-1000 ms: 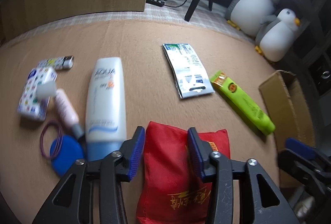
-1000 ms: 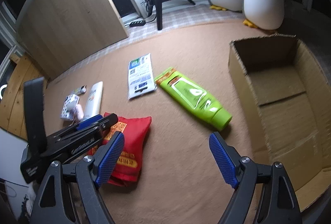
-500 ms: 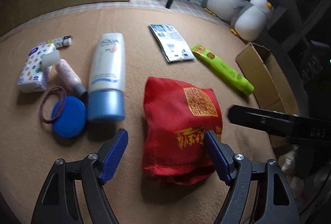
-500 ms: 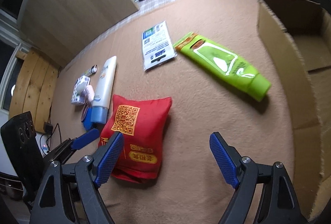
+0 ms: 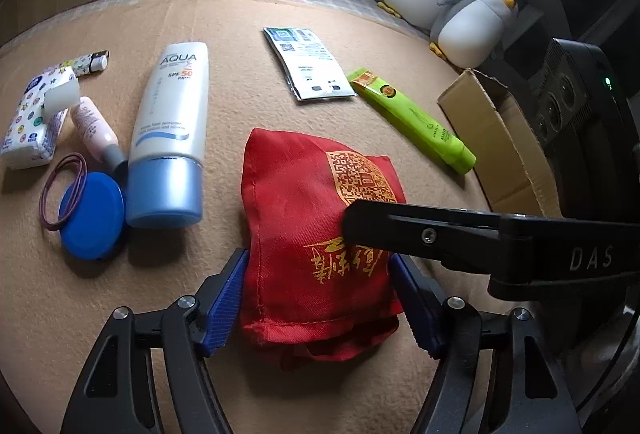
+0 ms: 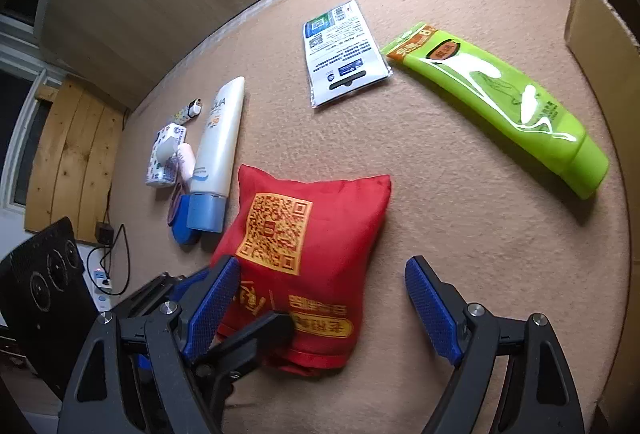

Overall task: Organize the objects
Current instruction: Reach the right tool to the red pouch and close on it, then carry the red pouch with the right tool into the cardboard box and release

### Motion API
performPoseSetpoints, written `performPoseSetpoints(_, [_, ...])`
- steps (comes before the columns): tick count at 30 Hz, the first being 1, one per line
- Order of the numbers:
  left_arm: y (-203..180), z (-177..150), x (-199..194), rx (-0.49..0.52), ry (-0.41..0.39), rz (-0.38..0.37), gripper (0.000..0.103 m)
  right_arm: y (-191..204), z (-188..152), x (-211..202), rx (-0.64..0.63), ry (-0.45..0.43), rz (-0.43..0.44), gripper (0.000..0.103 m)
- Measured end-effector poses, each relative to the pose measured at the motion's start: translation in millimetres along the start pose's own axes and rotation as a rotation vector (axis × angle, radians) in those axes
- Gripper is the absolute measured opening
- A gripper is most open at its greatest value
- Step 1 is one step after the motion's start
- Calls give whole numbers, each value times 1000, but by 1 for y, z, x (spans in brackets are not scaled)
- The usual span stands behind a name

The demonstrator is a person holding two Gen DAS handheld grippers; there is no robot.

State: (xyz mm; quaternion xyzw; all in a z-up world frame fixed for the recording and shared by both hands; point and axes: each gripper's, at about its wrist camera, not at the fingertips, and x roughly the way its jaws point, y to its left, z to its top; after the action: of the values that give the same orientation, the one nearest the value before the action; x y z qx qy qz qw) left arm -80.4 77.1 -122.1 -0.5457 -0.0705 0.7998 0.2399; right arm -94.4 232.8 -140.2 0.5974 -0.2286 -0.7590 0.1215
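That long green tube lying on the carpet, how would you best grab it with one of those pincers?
Probably around the middle of the green tube, coming straight down from above with the two fingers across its narrow width. It lies flat on the beige carpet with bare space on both long sides, so the fingers fit there. The crimped flat end is too thin, the cap end rounder.

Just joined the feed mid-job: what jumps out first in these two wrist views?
The red pouch with a gold QR code dominates the middle of the tan mat, lying between the pads of the left gripper, whose jaws have just been closing in. The right gripper hangs open over its lower part. Next comes the bright green tube lying toward the cardboard box on the right.
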Motion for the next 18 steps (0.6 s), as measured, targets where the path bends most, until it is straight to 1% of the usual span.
performPoseSetpoints(1, [-1,0,0,2,1,-1,73,0,0,0,-1,3,7,82])
performPoseSetpoints(3, [-2,0,1,1,1,-1,72,5,-1,4,-16,11,20,76])
performPoseSetpoints(4, [-2,0,0,1,0,0,71,6,-1,3,-19,13,27,69])
performPoseSetpoints(5, [-3,0,1,-2,-1,1,71,8,-1,3,-24,17,39,65])
performPoseSetpoints(9, [-7,-1,0,-9,-2,-2,70,12,-1,-1,-45,8,22,65])
performPoseSetpoints(13, [-22,1,-7,0,-25,-1,70,10,-1,-11,-38,-7,25,65])
performPoseSetpoints(18, [-56,14,-20,43,-77,-13,70,4,0,-50,-45,-78,22,65])
